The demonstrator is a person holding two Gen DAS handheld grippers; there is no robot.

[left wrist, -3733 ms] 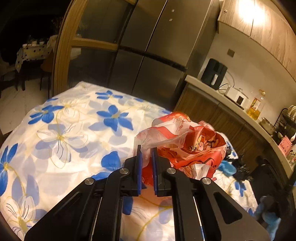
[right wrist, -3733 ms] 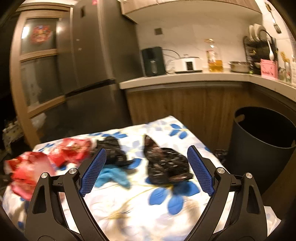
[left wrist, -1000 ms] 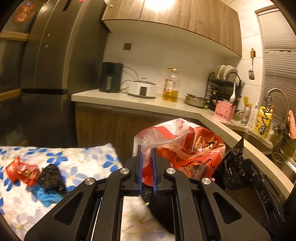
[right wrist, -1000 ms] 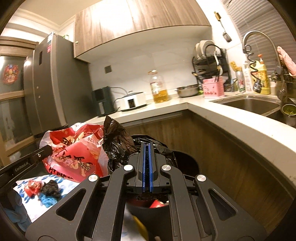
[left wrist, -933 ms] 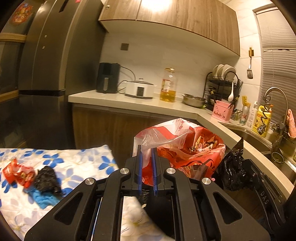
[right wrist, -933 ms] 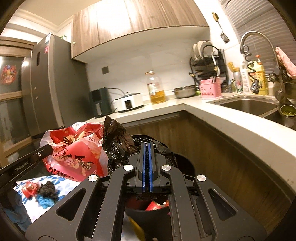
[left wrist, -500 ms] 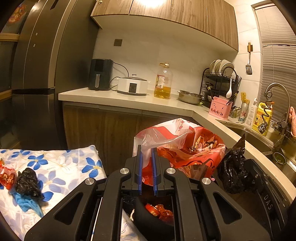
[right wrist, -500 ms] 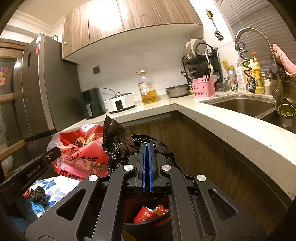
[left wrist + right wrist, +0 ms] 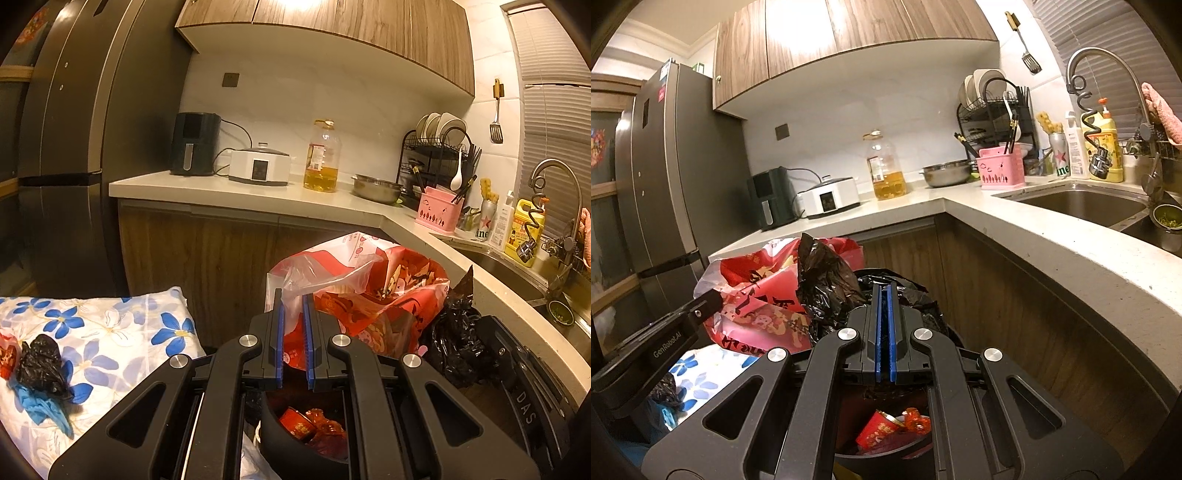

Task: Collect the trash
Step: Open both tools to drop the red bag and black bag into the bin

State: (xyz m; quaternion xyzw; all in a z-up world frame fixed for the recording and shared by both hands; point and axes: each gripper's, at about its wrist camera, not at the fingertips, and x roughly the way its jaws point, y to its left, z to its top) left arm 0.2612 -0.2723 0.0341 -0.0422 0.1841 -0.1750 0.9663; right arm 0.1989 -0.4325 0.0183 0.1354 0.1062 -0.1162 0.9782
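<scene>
We see a glossy, crinkled red-and-clear plastic bag [image 9: 373,291], shiny black crumpled plastic film [image 9: 827,291], a smooth pale stone table [image 9: 1052,251], matt grained wooden cabinets [image 9: 332,29] and a brushed-metal fridge [image 9: 85,147].

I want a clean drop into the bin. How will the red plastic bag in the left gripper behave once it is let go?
The red plastic bag is thin crumpled film, so probably floppy and light, likely to drift rather than fall straight. Pinched by the left gripper at one clear corner, it bulges open, so it may catch on the bin rim.
</scene>
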